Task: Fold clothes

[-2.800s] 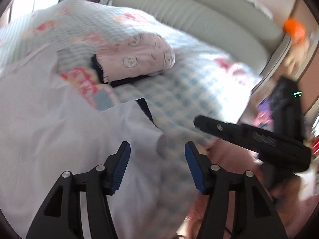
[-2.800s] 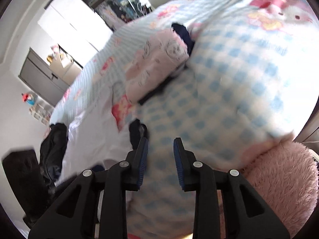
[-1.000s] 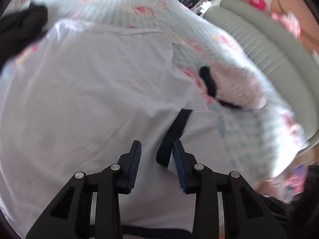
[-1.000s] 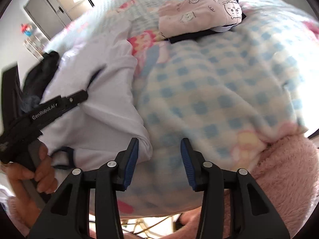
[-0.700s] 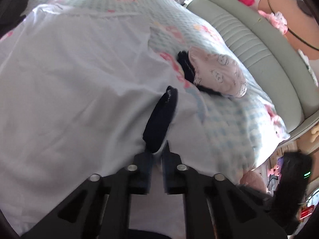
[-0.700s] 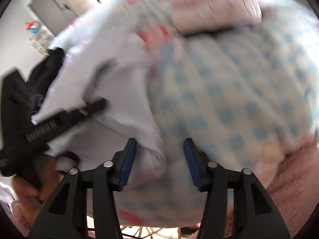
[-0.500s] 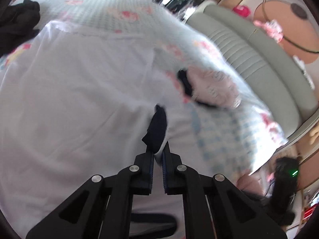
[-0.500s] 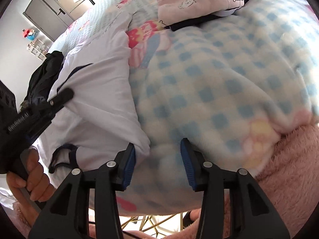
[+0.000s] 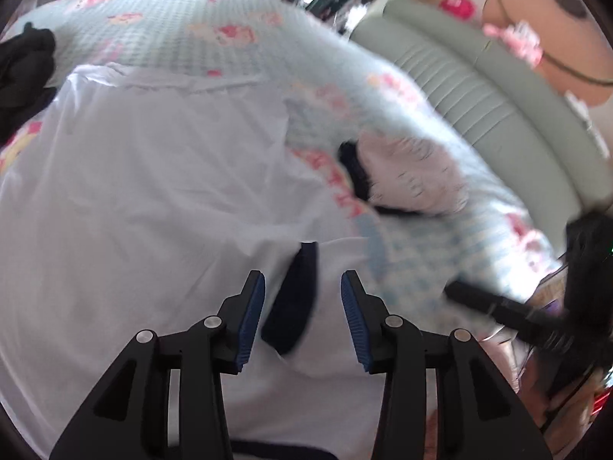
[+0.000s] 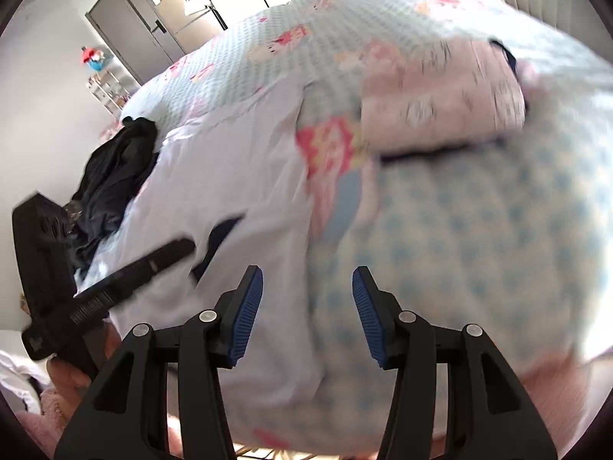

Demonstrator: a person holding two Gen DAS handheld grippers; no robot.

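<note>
A white shirt point(image 9: 145, 191) with a dark navy sleeve cuff point(image 9: 295, 299) lies spread on the checked bed cover; it also shows in the right wrist view point(image 10: 237, 176). My left gripper point(image 9: 302, 314) is open, its jaws on either side of the cuff without holding it. My right gripper point(image 10: 306, 306) is open and empty, over the shirt's right edge and the blue checked blanket point(image 10: 479, 237). The left gripper shows in the right wrist view point(image 10: 126, 268), and the right gripper in the left wrist view point(image 9: 498, 306).
A folded pink printed garment point(image 9: 413, 180) on a dark one lies to the right of the shirt. A black garment point(image 10: 115, 168) is heaped at the shirt's far left. A grey-green padded headboard point(image 9: 498, 107) runs behind. The bed edge is close below.
My left gripper was shut on the navy cuff half a second ago; now it has opened and the cuff lies on the shirt. My right gripper has opened wider and shifted up.
</note>
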